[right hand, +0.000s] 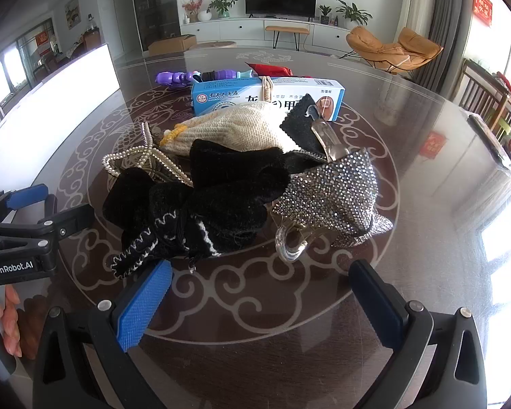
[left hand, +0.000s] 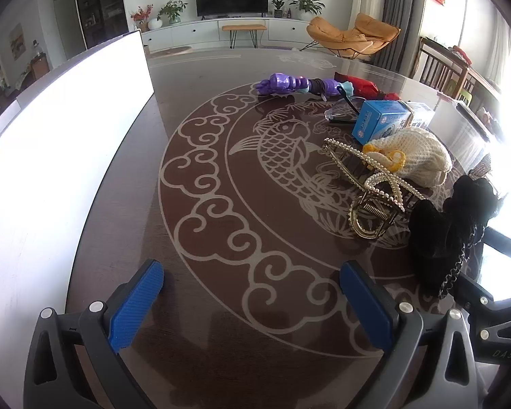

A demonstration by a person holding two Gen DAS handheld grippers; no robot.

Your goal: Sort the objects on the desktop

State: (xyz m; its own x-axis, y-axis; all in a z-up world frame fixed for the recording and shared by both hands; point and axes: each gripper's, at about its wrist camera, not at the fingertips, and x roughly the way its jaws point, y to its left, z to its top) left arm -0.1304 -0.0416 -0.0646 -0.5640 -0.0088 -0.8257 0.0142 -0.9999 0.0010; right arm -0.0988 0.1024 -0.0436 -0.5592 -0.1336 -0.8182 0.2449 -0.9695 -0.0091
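Observation:
A pile of small objects lies on the round glass table (right hand: 408,177). In the right wrist view a black velvet bow (right hand: 204,201) lies just past my open, empty right gripper (right hand: 260,293), with a rhinestone hair clip (right hand: 337,194) to its right, a cream knitted pouch (right hand: 235,129), a pearl claw clip (right hand: 143,156) and a blue-and-white medicine box (right hand: 265,97) behind. My left gripper (left hand: 252,296) is open and empty over bare table, left of the pearl claw clip (left hand: 371,184) and black bow (left hand: 439,235). It also shows at the right wrist view's left edge (right hand: 24,214).
A large white board or box (left hand: 51,143) stands along the table's left side. A purple toy (left hand: 289,85), glasses (left hand: 344,109), a blue box (left hand: 381,119) and a red packet (left hand: 357,85) lie at the far side. Wooden chairs (left hand: 443,68) stand at the right.

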